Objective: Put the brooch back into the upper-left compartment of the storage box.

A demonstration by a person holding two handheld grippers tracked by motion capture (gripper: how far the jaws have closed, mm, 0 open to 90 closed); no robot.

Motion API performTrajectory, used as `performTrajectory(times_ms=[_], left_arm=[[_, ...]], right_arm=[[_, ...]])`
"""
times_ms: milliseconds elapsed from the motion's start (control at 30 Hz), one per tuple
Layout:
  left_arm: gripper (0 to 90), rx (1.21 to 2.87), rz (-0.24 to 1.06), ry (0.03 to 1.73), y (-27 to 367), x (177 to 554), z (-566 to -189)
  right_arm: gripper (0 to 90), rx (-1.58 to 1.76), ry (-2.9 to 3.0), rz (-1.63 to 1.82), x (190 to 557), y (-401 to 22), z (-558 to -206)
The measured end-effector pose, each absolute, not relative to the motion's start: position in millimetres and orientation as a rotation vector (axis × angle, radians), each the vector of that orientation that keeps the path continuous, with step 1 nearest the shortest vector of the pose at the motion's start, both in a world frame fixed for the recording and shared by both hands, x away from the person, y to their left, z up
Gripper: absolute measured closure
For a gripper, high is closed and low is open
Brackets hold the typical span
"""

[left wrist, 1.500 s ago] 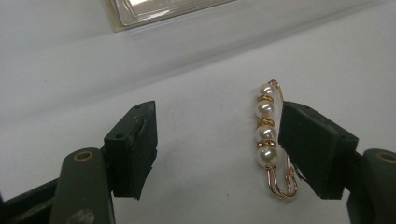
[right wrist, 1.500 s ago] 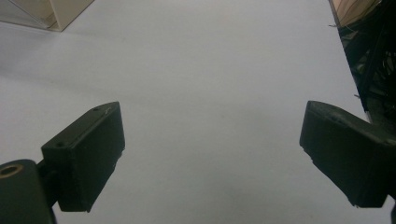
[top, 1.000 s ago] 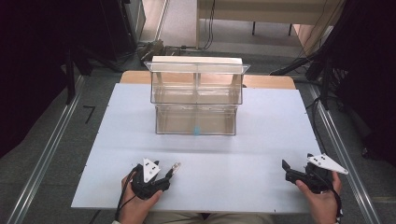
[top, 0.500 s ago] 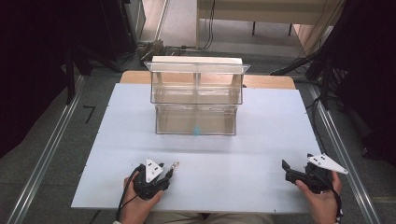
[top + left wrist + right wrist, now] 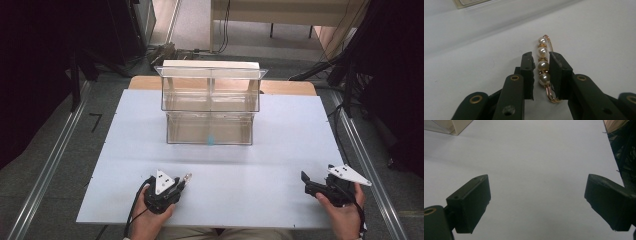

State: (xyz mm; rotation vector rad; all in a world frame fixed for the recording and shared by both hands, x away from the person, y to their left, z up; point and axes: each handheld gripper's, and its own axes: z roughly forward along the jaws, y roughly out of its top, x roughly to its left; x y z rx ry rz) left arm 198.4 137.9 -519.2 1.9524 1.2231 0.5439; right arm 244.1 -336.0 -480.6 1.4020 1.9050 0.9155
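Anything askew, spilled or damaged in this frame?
Nothing stands out. The clear organizer stands upright on the white board; the left claw grips a pearl pin, intact; the right claw is open.

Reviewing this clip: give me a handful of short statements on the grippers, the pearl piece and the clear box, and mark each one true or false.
1. The left gripper has its jaws closed around a gold wire clasp strung with four white pearls. True.
2. The right gripper is clamped on a second pearl piece. False: its jaws stand wide apart with only the white tabletop between them.
3. The clear plastic two-tier box stands beyond both grippers, near the table's middle. True.
4. The pearl clasp already lies inside the box. False: it is at the left gripper, near the table's front edge.
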Motion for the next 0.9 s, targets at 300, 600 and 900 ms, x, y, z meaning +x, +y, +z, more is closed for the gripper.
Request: performTrajectory(times_ms=[300, 600, 900], left_arm=[[78.8, 1.928, 0.539, 1.225, 136.7, 196.6, -521.1], [79.2, 1.94, 0.564, 1.212, 135.3, 195.7, -520.1], [79.2, 1.93, 0.569, 1.192, 136.2, 196.5, -515.0]], right_arm=[[5.5, 1.402, 1.908, 0.915, 244.8, -334.8, -480.5], [5.5, 1.398, 1.908, 0.92, 244.9, -336.1, -480.3], [5.5, 1.406, 1.904, 0.927, 245.0, -337.3, -480.6]])
